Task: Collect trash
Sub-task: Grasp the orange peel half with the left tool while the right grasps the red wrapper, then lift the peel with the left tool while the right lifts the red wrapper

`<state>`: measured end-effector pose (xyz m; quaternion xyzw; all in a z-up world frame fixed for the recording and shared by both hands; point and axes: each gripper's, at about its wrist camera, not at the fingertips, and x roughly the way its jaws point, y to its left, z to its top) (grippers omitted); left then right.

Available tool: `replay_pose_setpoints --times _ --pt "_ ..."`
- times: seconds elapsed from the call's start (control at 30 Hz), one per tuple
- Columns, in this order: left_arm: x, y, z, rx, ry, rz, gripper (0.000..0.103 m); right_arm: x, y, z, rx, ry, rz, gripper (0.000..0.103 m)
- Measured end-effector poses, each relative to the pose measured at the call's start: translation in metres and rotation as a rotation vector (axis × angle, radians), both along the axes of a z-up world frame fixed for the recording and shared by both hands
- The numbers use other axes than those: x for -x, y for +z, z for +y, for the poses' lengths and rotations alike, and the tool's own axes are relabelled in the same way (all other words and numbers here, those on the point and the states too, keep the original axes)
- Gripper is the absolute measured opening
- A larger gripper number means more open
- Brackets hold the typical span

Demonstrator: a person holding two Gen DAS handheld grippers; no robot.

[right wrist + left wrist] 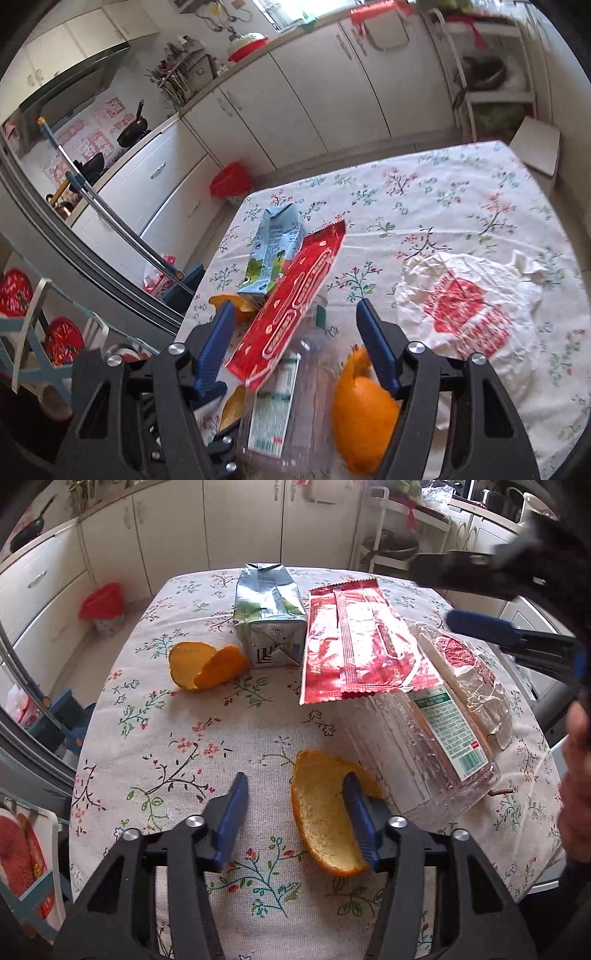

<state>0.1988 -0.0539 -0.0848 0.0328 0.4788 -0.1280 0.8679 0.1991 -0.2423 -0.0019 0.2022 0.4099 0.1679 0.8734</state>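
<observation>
Mostly illegible: green-and-white label (pixel 448 731) on clear plastic bottle (pixel 413 753).

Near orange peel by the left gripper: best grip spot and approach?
Pinch the raised long edge of the near orange peel from above with the left gripper. It lies curled, pith up, so its rim stands off the tablecloth; probably easiest across its thin wall.

Tabletop (pixel 177 746) under floral cloth. Lying on it: two orange peels (pixel 207 664) beside a flattened milk carton (pixel 271 616), one large peel (pixel 325 819) nearer, a clear plastic bottle (pixel 424 746) (red wrapper (pixel 354 642) overlapping it), white plastic bag (pixel 469 310).
</observation>
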Motion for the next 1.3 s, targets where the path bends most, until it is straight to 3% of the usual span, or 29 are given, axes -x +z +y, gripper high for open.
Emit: replay_pose_setpoints --times 0.13,0.2,0.3,0.4,0.43,0.67,0.83,1.13,1.3 --pt "-0.001 0.001 -0.002 0.036 -0.037 0.021 0.019 -0.022 -0.014 -0.004 -0.088 -0.016 0.061 0.057" --pt "0.0 0.001 -0.003 0.048 -0.052 0.027 0.013 -0.033 -0.022 -0.004 -0.127 -0.023 0.094 0.054" --pt "0.002 0.004 -0.001 0.072 -0.05 0.041 0.007 -0.044 -0.031 -0.002 -0.182 -0.013 0.131 0.036" --pt "0.002 0.008 0.006 0.103 -0.03 0.056 0.006 -0.048 -0.035 -0.001 -0.236 0.005 0.156 0.007" --pt "0.003 0.01 0.009 0.112 -0.019 0.058 0.006 -0.047 -0.034 -0.002 -0.244 0.003 0.155 0.005" --pt "0.011 0.026 0.025 0.158 0.034 0.026 0.005 -0.02 0.008 -0.029 -0.354 -0.026 0.02 0.002" --pt "0.024 0.048 0.033 0.157 0.059 -0.056 0.005 0.009 0.044 -0.057 -0.391 -0.054 -0.103 0.002" --pt "0.074 0.094 0.048 0.156 0.109 -0.282 0.005 0.093 0.093 -0.096 -0.293 -0.114 -0.315 0.002" --pt "0.101 0.095 0.066 0.184 0.16 -0.287 0.005 0.133 0.091 -0.116 -0.309 -0.161 -0.352 0.002"
